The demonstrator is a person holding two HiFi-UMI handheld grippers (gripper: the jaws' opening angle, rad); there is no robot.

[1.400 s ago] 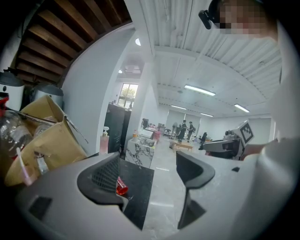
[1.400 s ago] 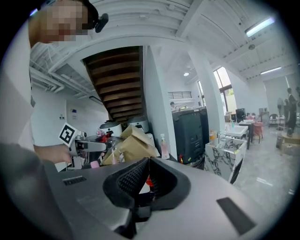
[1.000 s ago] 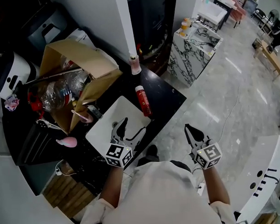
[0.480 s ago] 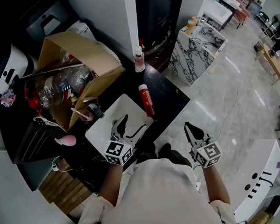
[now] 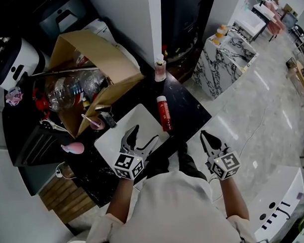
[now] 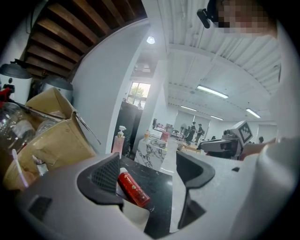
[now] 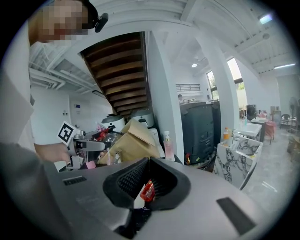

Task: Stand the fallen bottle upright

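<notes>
While the red bottle (image 5: 164,113) lies flat on the black tabletop (image 5: 187,103), the left gripper (image 5: 145,133) hovers near, jaws wide, apparently to grasp it; the right gripper (image 5: 205,137) idles, jaws closed.

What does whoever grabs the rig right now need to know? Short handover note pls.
Left gripper: open, empty, held over the white board, jaws pointing toward the bottle.
Right gripper: shut, empty, held off the counter's edge, over the floor.
Red bottle: lying on its side on the black counter at the board's right edge, white cap pointing away from you.
Done: nothing, the bottle is untouched.
Left: reach in, grip the bottle and stand it upright. The left gripper looks nearer and is already open, so it is probably the one to use.
</notes>
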